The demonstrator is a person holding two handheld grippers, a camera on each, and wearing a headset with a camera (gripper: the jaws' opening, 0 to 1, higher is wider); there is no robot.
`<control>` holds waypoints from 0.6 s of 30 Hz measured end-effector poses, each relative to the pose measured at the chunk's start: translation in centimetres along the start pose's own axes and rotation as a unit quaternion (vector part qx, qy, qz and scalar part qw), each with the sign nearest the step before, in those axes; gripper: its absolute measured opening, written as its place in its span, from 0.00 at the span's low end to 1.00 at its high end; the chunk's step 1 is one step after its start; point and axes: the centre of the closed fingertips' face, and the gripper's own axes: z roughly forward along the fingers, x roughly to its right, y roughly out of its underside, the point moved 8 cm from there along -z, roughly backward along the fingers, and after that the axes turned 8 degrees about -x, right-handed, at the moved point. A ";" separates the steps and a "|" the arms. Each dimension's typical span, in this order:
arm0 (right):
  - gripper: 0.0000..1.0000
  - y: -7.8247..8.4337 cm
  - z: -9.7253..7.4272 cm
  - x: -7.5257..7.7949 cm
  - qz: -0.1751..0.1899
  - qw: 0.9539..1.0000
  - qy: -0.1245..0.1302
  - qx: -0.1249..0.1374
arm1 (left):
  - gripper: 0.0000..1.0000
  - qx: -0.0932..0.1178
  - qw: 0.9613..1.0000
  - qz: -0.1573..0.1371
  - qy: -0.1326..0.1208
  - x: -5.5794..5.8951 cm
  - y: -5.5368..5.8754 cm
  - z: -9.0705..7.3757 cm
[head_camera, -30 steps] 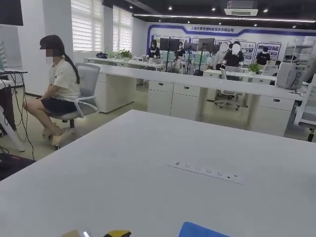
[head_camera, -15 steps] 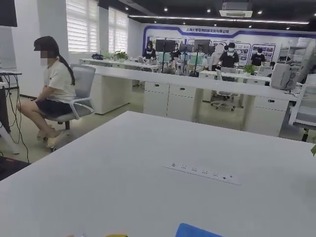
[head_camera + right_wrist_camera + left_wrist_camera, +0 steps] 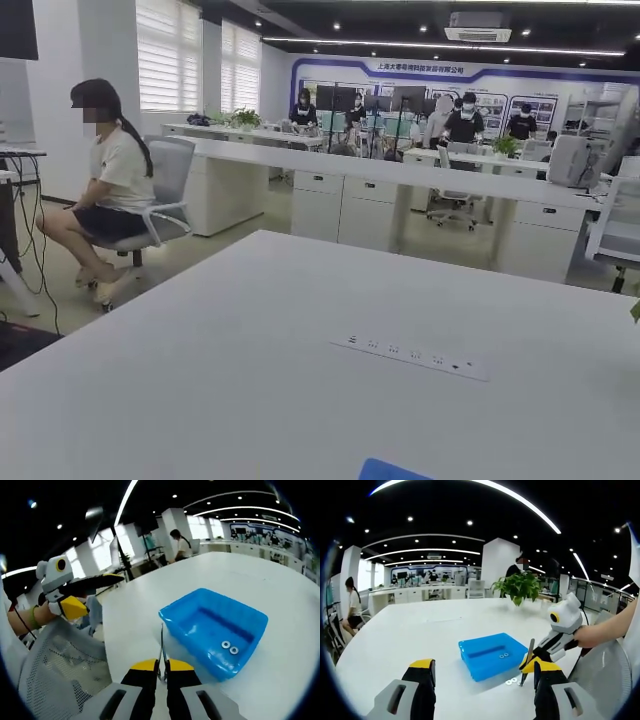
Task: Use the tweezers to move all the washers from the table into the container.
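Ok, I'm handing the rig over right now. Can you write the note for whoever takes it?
Left gripper: open, holding nothing, facing the blue container.
Right gripper: shut on the tweezers, whose tips are beside the container.
Container: on the white table, between the two grippers.
Done: two washers lie inside the container.
Left: at least one washer lies on the table just outside the container, close to the tweezers' tips. Pick it up and drop it in, then check the table for others.
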 end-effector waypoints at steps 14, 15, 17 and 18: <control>0.03 -1.8 -1.7 0.3 0.057 0.997 -0.026 0.053 | 0.82 -0.002 1.000 0.001 0.000 0.0 0.1 0.0; 0.03 -2.0 -1.9 0.4 0.059 0.996 -0.028 0.057 | 0.81 -0.002 1.000 0.002 0.000 0.0 0.1 0.0; 0.03 -2.4 -2.1 0.3 0.059 0.996 -0.030 0.063 | 0.81 -0.001 1.000 0.001 -0.001 0.0 0.0 0.0; 0.03 -2.6 -2.3 0.3 0.059 0.996 -0.031 0.065 | 0.81 -0.001 1.000 0.000 -0.001 0.0 0.0 0.0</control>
